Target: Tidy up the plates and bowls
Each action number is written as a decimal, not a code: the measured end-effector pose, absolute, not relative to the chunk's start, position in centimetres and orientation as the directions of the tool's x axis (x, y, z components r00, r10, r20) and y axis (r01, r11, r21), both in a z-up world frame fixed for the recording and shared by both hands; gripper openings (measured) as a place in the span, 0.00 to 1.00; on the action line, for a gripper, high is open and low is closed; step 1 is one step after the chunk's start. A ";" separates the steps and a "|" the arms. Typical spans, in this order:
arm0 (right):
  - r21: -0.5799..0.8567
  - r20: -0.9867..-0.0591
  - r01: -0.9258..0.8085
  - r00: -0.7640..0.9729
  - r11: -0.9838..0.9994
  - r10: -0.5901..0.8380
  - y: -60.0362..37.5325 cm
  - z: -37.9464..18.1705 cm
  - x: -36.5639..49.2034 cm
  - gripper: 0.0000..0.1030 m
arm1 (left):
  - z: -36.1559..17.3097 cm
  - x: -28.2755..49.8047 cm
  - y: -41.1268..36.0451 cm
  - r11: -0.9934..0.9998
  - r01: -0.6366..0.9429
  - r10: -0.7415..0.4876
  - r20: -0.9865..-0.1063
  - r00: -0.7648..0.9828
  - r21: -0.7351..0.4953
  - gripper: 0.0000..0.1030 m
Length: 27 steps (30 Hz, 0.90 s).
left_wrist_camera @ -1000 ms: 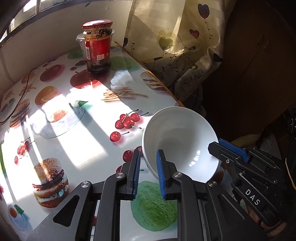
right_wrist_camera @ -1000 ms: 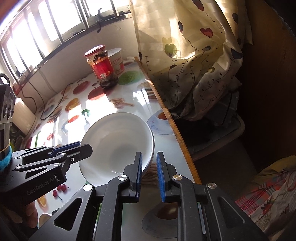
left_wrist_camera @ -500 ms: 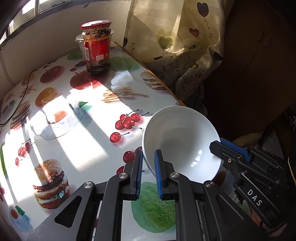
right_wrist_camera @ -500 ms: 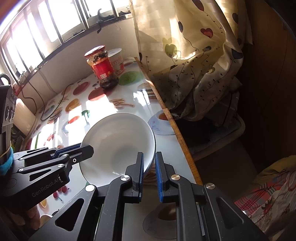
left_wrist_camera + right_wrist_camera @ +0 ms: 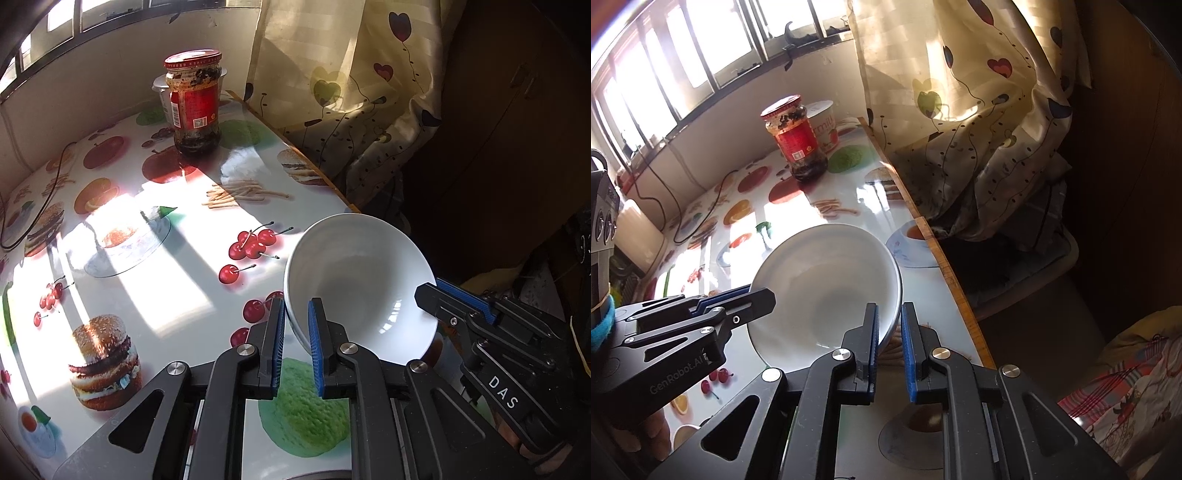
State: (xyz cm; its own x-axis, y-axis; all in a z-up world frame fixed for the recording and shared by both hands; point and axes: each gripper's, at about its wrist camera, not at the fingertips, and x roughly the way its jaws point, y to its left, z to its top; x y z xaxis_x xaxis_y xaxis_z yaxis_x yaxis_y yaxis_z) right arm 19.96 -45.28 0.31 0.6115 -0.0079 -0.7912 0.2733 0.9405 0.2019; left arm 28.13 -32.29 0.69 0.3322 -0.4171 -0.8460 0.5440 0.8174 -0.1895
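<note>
A white bowl (image 5: 364,280) is held between both grippers above the near right corner of the fruit-print table (image 5: 147,288). My left gripper (image 5: 296,338) is shut on the bowl's left rim, with the blue pads on either side of the wall. My right gripper (image 5: 889,338) is shut on the opposite rim of the same bowl (image 5: 827,288). Each gripper shows in the other's view, the right gripper (image 5: 461,306) at the bowl's right edge and the left gripper (image 5: 738,302) at its left. The bowl is empty and tilted.
A red-lidded jar (image 5: 194,103) of dark sauce stands at the table's far end, with a white cup (image 5: 823,123) behind it. A heart-print curtain (image 5: 351,92) hangs past the table's right edge (image 5: 923,229). A black cable (image 5: 676,206) runs along the far left.
Both grippers have tightened slightly on the bowl's rims. The bowl has barely moved.
</note>
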 end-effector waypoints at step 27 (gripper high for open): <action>0.221 -0.714 0.228 0.700 0.948 -0.002 -40.0 6.2 13.3 0.12 | 6.3 21.7 -26.6 0.817 0.537 -0.476 -0.772 0.422 -0.210 0.13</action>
State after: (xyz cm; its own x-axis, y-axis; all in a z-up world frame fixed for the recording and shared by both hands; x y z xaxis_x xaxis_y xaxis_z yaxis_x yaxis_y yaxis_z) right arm 13.28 -40.05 6.17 0.6997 -0.0022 -0.7144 0.2285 0.9482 0.2208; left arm 21.75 -26.62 6.32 0.4221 -0.4758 -0.7716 0.5372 0.8170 -0.2099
